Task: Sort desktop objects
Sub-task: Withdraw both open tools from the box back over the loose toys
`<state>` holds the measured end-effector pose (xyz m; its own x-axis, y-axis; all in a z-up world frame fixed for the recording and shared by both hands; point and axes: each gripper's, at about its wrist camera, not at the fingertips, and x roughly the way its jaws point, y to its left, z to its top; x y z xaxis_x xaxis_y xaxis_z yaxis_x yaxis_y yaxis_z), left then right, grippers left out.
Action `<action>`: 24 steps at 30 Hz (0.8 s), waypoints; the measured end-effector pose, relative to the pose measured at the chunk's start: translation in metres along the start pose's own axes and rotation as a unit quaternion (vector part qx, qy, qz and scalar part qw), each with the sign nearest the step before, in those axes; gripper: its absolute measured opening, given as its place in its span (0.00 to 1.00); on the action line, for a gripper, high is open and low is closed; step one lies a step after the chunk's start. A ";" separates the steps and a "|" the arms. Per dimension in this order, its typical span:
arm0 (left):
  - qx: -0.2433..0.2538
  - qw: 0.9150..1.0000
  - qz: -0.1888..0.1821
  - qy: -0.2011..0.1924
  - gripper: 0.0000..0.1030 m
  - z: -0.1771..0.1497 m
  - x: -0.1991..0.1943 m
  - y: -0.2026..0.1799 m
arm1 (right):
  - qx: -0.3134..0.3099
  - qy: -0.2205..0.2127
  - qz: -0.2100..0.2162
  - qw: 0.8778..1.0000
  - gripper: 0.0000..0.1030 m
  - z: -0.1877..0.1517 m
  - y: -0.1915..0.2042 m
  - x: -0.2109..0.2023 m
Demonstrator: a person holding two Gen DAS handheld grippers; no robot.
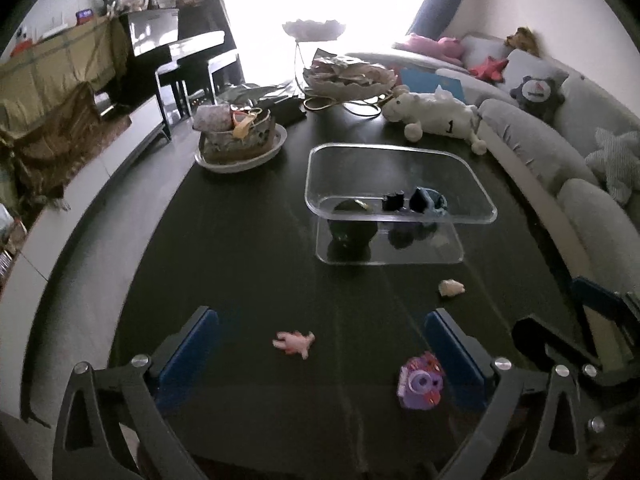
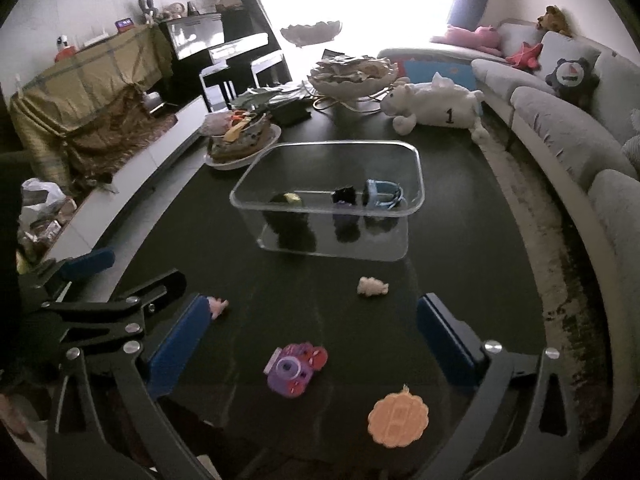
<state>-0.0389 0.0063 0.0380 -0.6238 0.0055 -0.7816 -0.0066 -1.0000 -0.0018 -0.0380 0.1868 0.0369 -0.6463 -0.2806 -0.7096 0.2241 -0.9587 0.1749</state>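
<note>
Blue fingers of my left hand-held gripper (image 1: 322, 354) stood spread wide and empty above the near edge of the tabletop (image 1: 248, 248), with the pink figurine (image 1: 294, 343) and the purple toy camera (image 1: 420, 380) lying loose between them. My right hand-held gripper (image 2: 314, 344) was released too, gaping over the same camera, an orange disc (image 2: 398, 420) just by its right finger. Both pointed down and forward, I judged, so either could drop onto a toy. A pale little lump (image 2: 372, 286) lay farther out, short of the clear bin (image 2: 416, 184) at the middle of the tabletop. That bin already held a few dark and blue pieces, so it seemed the sorting place.
</note>
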 end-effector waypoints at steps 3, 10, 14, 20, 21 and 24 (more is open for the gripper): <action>0.003 1.000 0.004 0.000 0.99 -0.012 -0.003 -0.004 | -0.006 -0.003 -0.004 1.000 0.99 -0.010 0.002 -0.005; 0.008 1.000 0.008 0.001 0.99 -0.034 -0.007 -0.015 | -0.017 -0.012 -0.008 1.000 0.99 -0.036 -0.003 -0.015; 0.023 1.000 0.013 0.006 0.99 -0.045 -0.008 -0.024 | -0.010 -0.003 0.000 1.000 0.99 -0.050 -0.009 -0.015; 0.022 1.000 0.010 0.011 0.99 -0.060 -0.010 -0.032 | -0.006 -0.001 -0.004 1.000 0.99 -0.066 -0.016 -0.023; 0.022 1.000 0.011 0.011 0.99 -0.063 -0.010 -0.033 | -0.008 0.002 -0.008 1.000 0.99 -0.069 -0.017 -0.024; 0.020 1.000 0.010 0.010 0.99 -0.071 -0.009 -0.036 | -0.013 0.008 -0.013 1.000 0.99 -0.075 -0.019 -0.025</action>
<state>0.0227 0.0420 0.0007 -0.6084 -0.0156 -0.7935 -0.0246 -0.9990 0.0386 0.0286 0.2154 0.0000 -0.6409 -0.2541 -0.7243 0.2258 -0.9643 0.1385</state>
